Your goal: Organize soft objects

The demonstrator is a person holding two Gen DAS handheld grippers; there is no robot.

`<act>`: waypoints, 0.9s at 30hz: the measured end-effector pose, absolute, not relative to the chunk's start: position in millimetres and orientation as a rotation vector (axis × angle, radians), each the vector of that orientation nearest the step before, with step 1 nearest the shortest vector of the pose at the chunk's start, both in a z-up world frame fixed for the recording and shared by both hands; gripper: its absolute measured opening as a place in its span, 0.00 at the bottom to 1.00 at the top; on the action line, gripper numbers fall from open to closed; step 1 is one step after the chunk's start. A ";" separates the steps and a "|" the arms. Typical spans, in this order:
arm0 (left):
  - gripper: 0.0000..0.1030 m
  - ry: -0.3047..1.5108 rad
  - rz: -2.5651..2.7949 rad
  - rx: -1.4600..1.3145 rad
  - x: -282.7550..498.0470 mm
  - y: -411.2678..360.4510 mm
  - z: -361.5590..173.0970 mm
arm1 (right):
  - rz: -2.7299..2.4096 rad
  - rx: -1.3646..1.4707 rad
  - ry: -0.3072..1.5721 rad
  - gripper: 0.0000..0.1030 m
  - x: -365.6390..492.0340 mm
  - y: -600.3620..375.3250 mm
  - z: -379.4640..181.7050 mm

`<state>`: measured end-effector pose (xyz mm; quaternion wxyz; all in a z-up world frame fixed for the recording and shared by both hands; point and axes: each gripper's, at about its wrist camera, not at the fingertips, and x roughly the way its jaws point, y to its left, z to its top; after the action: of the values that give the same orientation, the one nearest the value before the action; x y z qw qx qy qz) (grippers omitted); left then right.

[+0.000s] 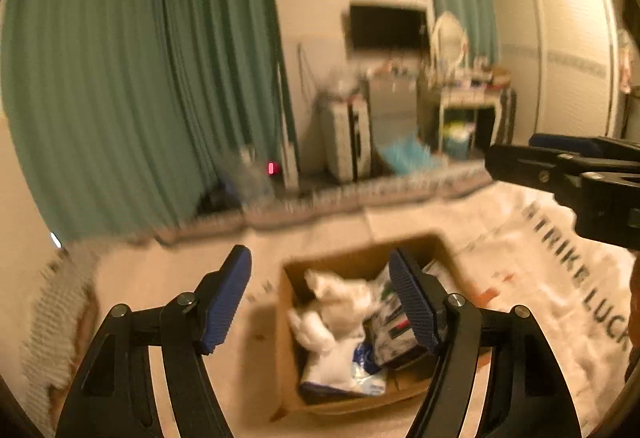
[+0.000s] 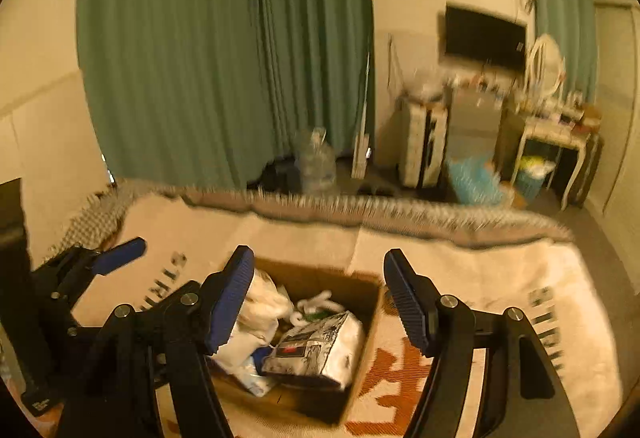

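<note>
A brown cardboard box [image 1: 352, 262] sits on the bed; it also shows in the right wrist view [image 2: 360, 350]. It holds soft things: a white plush toy [image 1: 340, 302], a white plastic bag [image 2: 262, 312] and a soft printed pack [image 2: 320, 348]. My left gripper [image 1: 320, 302] is open and empty above the box. My right gripper [image 2: 320, 302] is open and empty above the box too. The right gripper shows in the left wrist view [image 1: 568, 177] at the right edge. The left gripper shows in the right wrist view [image 2: 92, 266] at the left.
The bed carries a white blanket with black lettering [image 1: 568, 278] and orange marks [image 2: 400, 378]. Green curtains [image 1: 140, 77] hang behind the bed. Beyond it stand a water jug [image 2: 316, 161], a white suitcase [image 2: 422, 145], a wall TV [image 2: 484, 37] and a dressing table [image 2: 556, 133].
</note>
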<state>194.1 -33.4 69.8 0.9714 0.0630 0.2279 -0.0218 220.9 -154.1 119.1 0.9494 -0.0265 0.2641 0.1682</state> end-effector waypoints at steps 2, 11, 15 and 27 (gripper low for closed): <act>0.88 0.367 -0.050 0.120 155.8 -28.6 106.9 | 0.337 -0.055 0.494 0.65 189.1 -157.6 153.8; 0.92 0.093 -0.016 0.096 28.3 -2.3 185.6 | 0.287 -0.033 0.330 0.95 52.1 -167.0 243.8; 0.92 0.048 -0.010 0.075 -2.0 12.0 182.8 | 0.285 -0.040 0.252 1.00 5.1 -164.2 247.1; 0.92 0.162 0.012 -0.027 15.6 29.8 84.0 | 0.270 -0.013 0.286 1.00 13.9 -155.3 124.9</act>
<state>15.7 29.8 84.0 0.9966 -0.0134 0.0809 0.0061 13.9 -155.3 124.9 0.9807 -0.0063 0.1421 0.1341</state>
